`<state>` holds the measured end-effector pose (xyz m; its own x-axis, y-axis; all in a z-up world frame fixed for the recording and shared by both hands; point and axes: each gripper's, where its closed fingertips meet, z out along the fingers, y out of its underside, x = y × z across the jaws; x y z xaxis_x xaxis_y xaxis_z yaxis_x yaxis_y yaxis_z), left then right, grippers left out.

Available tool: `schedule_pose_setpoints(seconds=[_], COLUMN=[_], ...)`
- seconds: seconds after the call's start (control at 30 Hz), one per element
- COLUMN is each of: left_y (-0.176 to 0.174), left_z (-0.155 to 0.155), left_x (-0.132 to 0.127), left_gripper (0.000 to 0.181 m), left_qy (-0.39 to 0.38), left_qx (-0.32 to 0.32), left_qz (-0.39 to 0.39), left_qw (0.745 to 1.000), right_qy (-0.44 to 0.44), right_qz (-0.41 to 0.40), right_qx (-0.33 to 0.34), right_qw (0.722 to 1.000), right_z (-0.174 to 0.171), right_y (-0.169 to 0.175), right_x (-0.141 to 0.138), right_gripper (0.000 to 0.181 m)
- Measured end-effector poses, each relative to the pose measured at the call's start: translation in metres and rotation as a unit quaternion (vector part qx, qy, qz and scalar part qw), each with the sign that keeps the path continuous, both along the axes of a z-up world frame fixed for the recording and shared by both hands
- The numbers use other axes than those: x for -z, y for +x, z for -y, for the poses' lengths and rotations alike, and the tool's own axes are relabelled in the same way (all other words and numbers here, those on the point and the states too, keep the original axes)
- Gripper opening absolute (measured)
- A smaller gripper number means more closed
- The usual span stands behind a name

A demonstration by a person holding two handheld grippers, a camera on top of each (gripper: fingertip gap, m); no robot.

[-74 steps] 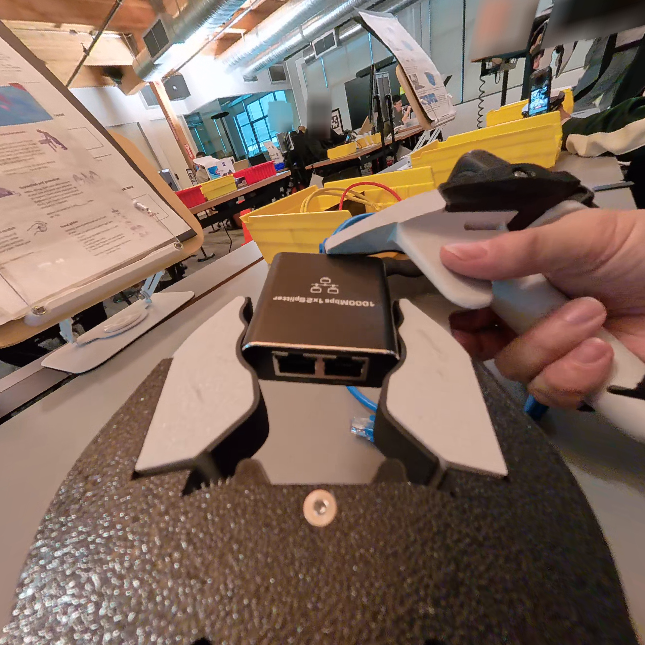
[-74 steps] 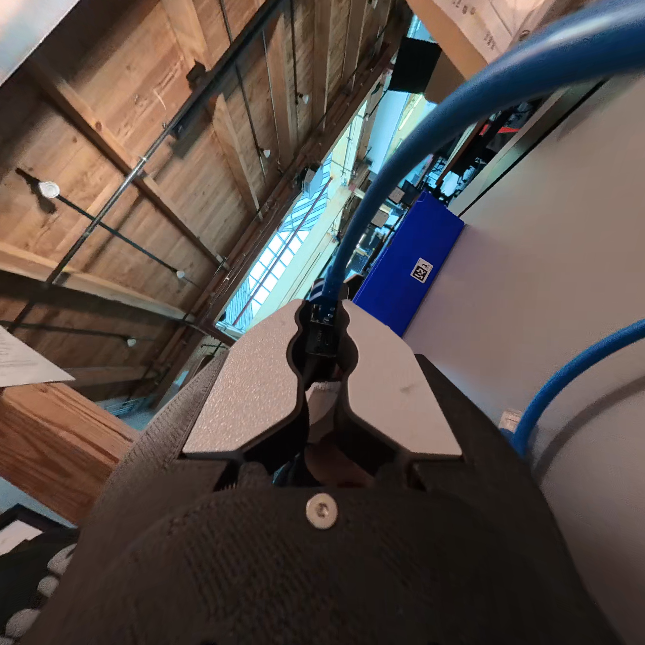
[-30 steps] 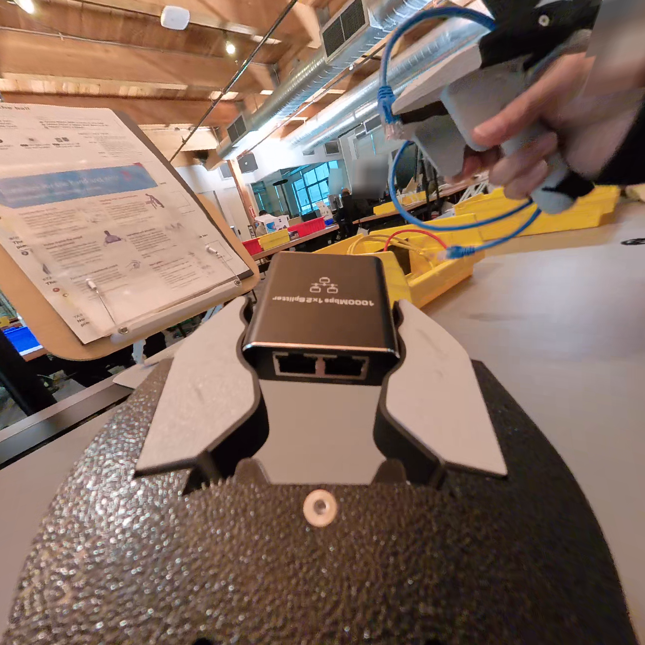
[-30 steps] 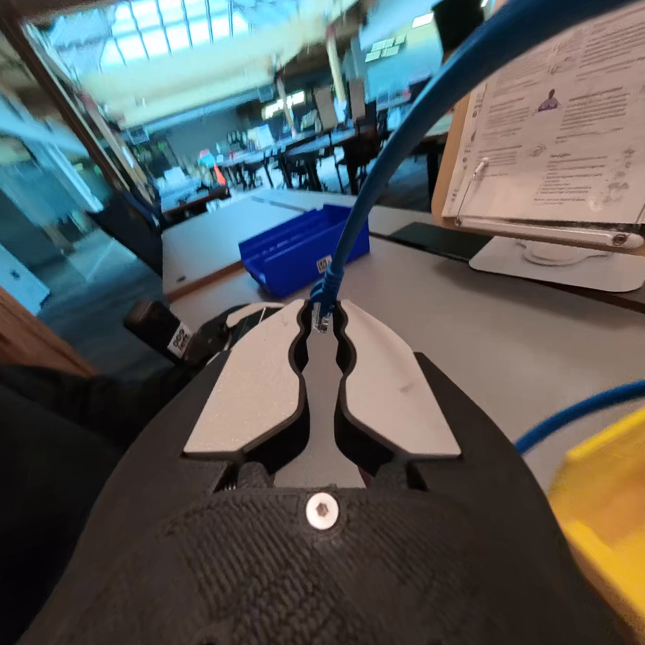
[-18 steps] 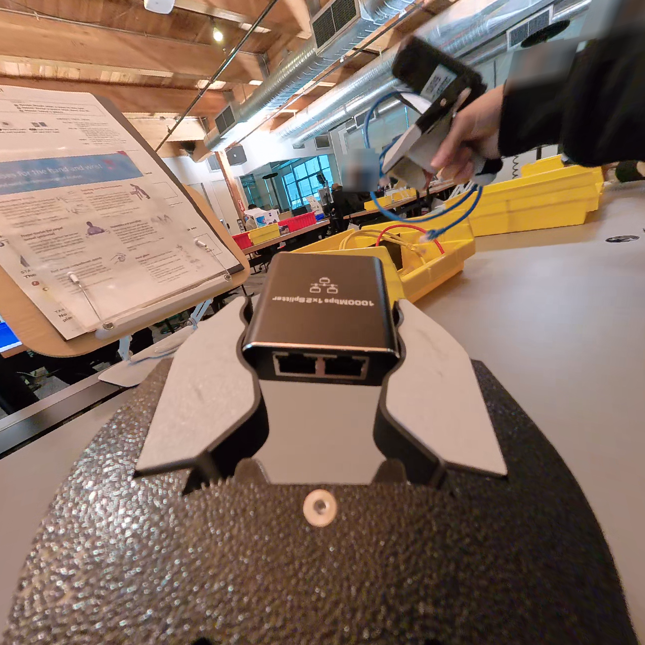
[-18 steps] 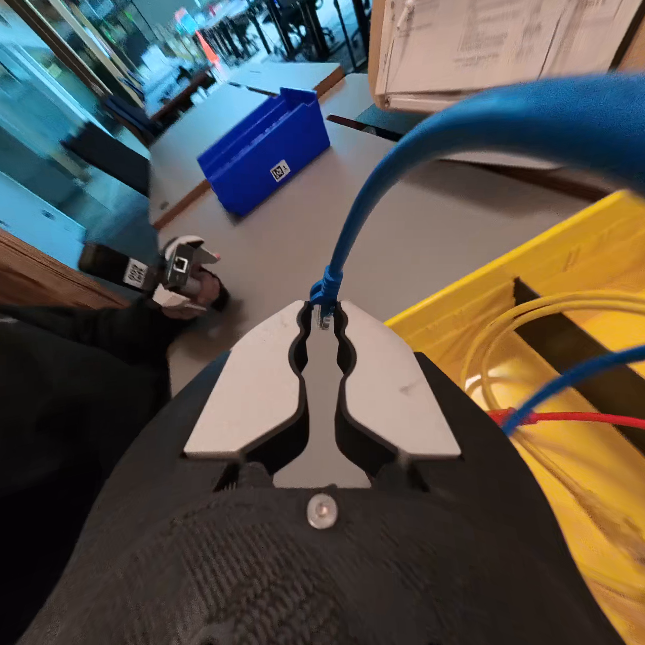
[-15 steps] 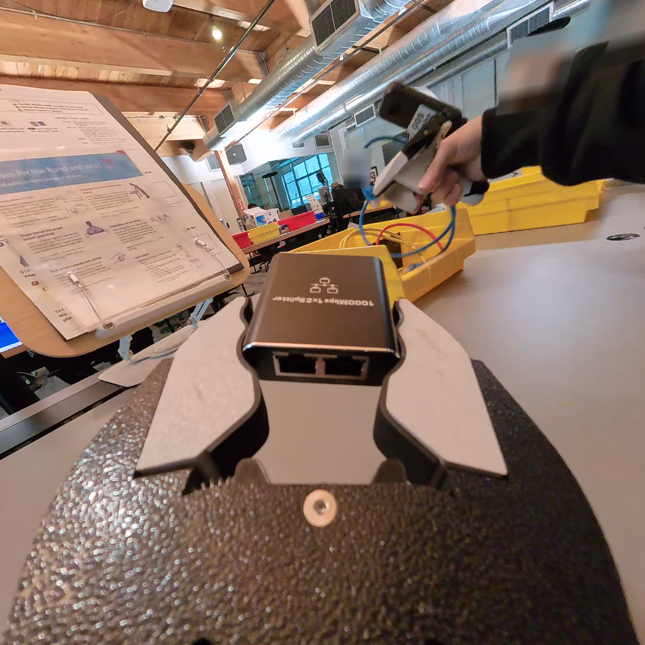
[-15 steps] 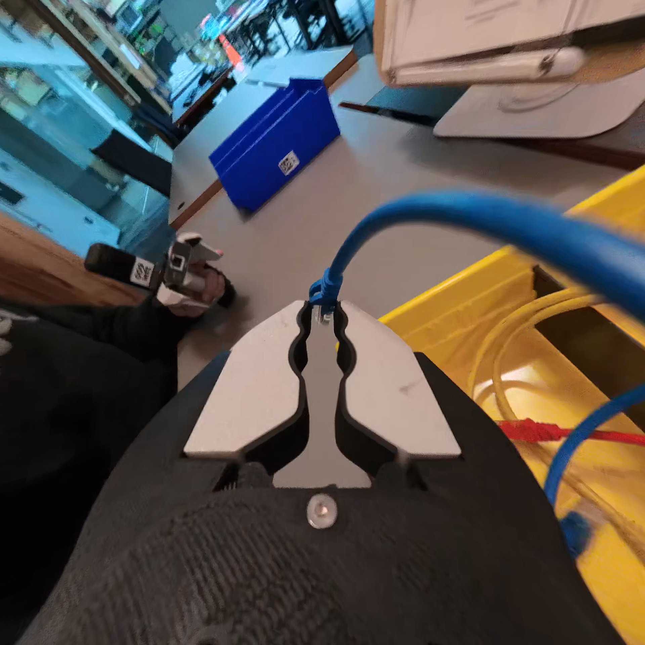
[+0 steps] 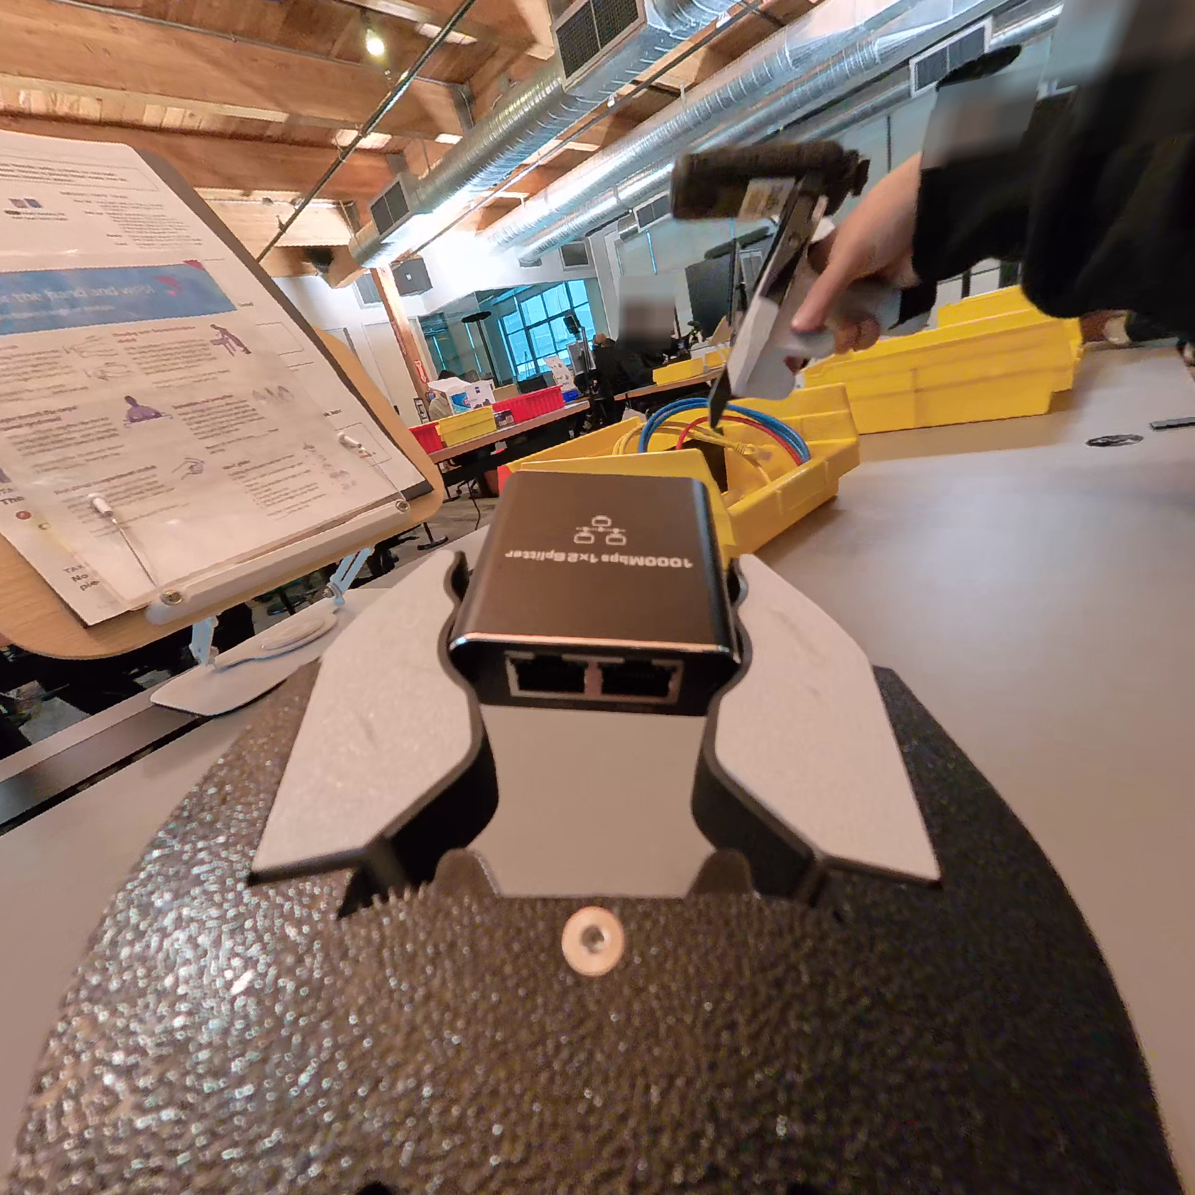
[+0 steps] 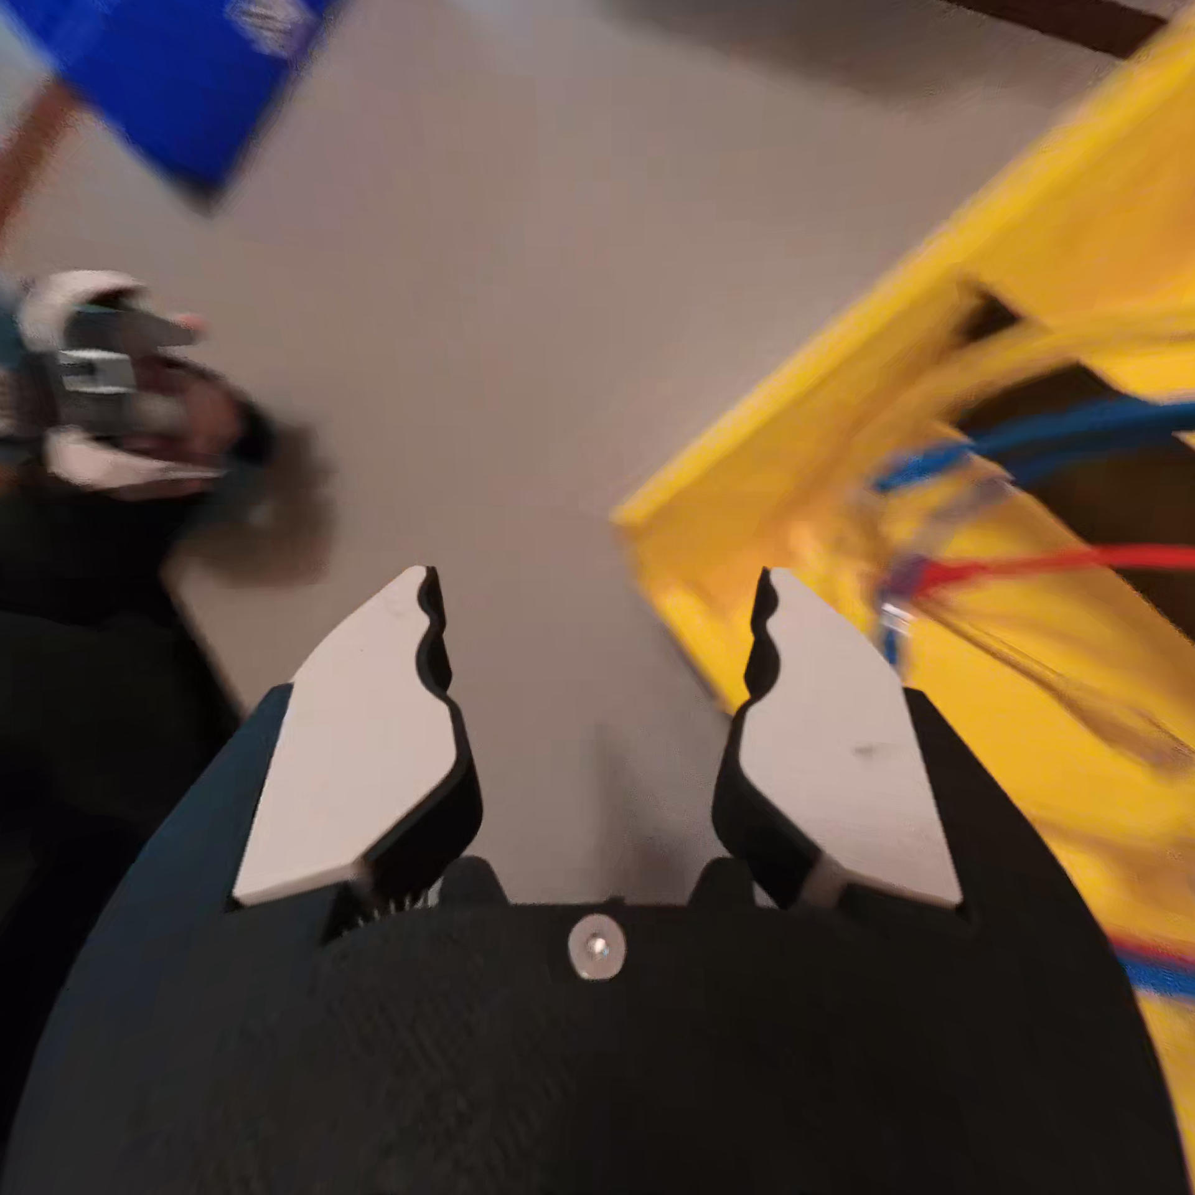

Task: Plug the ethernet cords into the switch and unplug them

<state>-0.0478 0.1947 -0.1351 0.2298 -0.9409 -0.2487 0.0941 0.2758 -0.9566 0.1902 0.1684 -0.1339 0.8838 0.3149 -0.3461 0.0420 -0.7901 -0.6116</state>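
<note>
My left gripper (image 9: 598, 572) is shut on the black switch (image 9: 595, 537) and holds it just above the grey table. The switch's two ports (image 9: 593, 677) face the camera and are empty. My right gripper (image 10: 598, 572) is open and empty. It hangs over the near corner of the yellow bin (image 10: 808, 414). In the left wrist view it (image 9: 721, 404) points down into that bin (image 9: 795, 478). A blue cord (image 10: 1067, 427) lies in the bin with a red cord (image 10: 1034, 556) and yellow cords. The blue cord also shows in the left wrist view (image 9: 672, 414). The right wrist view is blurred.
A tilted stand with a printed sheet (image 9: 161, 420) stands at the left. A blue bin (image 10: 174, 84) sits farther off on the table. A row of yellow bins (image 9: 970, 368) runs along the right. Grey table top (image 9: 1002, 582) lies between the switch and the bins.
My right gripper carried the blue cord from beside the switch over to the yellow bin, then opened and let it go there. My left gripper still holds the switch.
</note>
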Motion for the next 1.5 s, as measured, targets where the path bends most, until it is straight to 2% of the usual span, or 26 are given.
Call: schedule_pose_setpoints(seconds=[0.1, 0.17, 0.23, 0.33, 0.43, 0.53, 0.6, 0.77, 0.83, 0.9, 0.97, 1.03, 1.07, 1.13, 1.2, 1.27, 1.33, 1.43, 1.5], left_y=[0.004, 0.007, 0.008, 0.010, 0.012, 0.013, 0.014, 0.018, 0.017, 0.013, 0.010, 0.008, 0.008, 0.008, 0.008, 0.008, 0.009, 0.008, 0.008], left_z=[0.008, 0.020, 0.034, 0.049, 0.053, 0.053, 0.052, 0.048, 0.045, 0.042, 0.039, 0.035, 0.034, 0.033, 0.032, 0.030, 0.031, 0.031, 0.030], left_x=[0.001, 0.000, -0.002, 0.001, 0.005, 0.007, 0.007, 0.015, 0.012, 0.005, 0.002, 0.000, -0.001, 0.001, 0.001, 0.002, 0.003, 0.004, 0.004], left_gripper=[0.074, 0.074, 0.074, 0.074, 0.074, 0.074, 0.074, 0.074, 0.077, 0.082, 0.082, 0.081, 0.080, 0.078, 0.075, 0.072, 0.070, 0.069, 0.068], left_qy=[0.012, 0.024, 0.042, 0.080, 0.115, 0.130, 0.136, 0.144, 0.148, 0.128, 0.101, 0.083, 0.079, 0.075, 0.074, 0.076, 0.074, 0.072, 0.068], left_qx=[0.024, 0.056, 0.090, 0.115, 0.109, 0.102, 0.097, 0.067, 0.054, 0.049, 0.053, 0.053, 0.052, 0.050, 0.046, 0.041, 0.043, 0.043, 0.042], left_qz=[-0.007, -0.005, -0.001, -0.011, -0.026, -0.034, -0.035, -0.058, -0.048, -0.023, -0.009, -0.001, 0.000, -0.003, -0.005, -0.010, -0.012, -0.013, -0.015], left_qw=[1.000, 0.998, 0.995, 0.990, 0.987, 0.986, 0.985, 0.986, 0.986, 0.990, 0.993, 0.995, 0.996, 0.996, 0.996, 0.996, 0.996, 0.996, 0.997], right_qy=[0.013, -0.015, -0.036, -0.081, -0.120, -0.103, -0.084, -0.093, -0.084, -0.057, -0.030, -0.010, -0.014, -0.026, -0.032, -0.064, -0.106, -0.157, -0.184], right_qz=[-0.129, -0.218, -0.295, -0.364, -0.377, -0.386, -0.357, -0.312, -0.277, -0.207, -0.096, 0.058, 0.134, 0.217, 0.266, 0.320, 0.371, 0.419, 0.418], right_qx=[-0.139, -0.194, -0.229, -0.238, -0.276, -0.274, -0.274, -0.292, -0.284, -0.246, -0.183, -0.086, -0.042, 0.001, 0.036, 0.056, 0.050, -0.013, -0.042], right_qw=[0.982, 0.956, 0.927, 0.897, 0.876, 0.875, 0.889, 0.900, 0.914, 0.945, 0.978, 0.995, 0.990, 0.976, 0.963, 0.944, 0.921, 0.894, 0.889], right_z=[0.024, 0.037, 0.042, 0.038, 0.046, 0.040, 0.034, 0.034, 0.026, 0.003, -0.030, -0.067, -0.081, -0.102, -0.123, -0.133, -0.139, -0.145, -0.148], right_y=[-0.109, -0.171, -0.217, -0.262, -0.290, -0.303, -0.301, -0.291, -0.276, -0.240, -0.180, -0.095, -0.049, 0.021, 0.077, 0.122, 0.150, 0.164, 0.164], right_x=[-0.014, -0.017, -0.019, -0.012, -0.001, -0.001, 0.006, 0.015, 0.014, 0.008, 0.001, -0.007, -0.012, -0.024, -0.028, -0.020, -0.003, 0.027, 0.044], right_gripper=[0.082, 0.085, 0.080, 0.079, 0.078, 0.053, 0.036, 0.036, 0.036, 0.035, 0.035, 0.035, 0.035, 0.035, 0.035, 0.035, 0.035, 0.035, 0.035])
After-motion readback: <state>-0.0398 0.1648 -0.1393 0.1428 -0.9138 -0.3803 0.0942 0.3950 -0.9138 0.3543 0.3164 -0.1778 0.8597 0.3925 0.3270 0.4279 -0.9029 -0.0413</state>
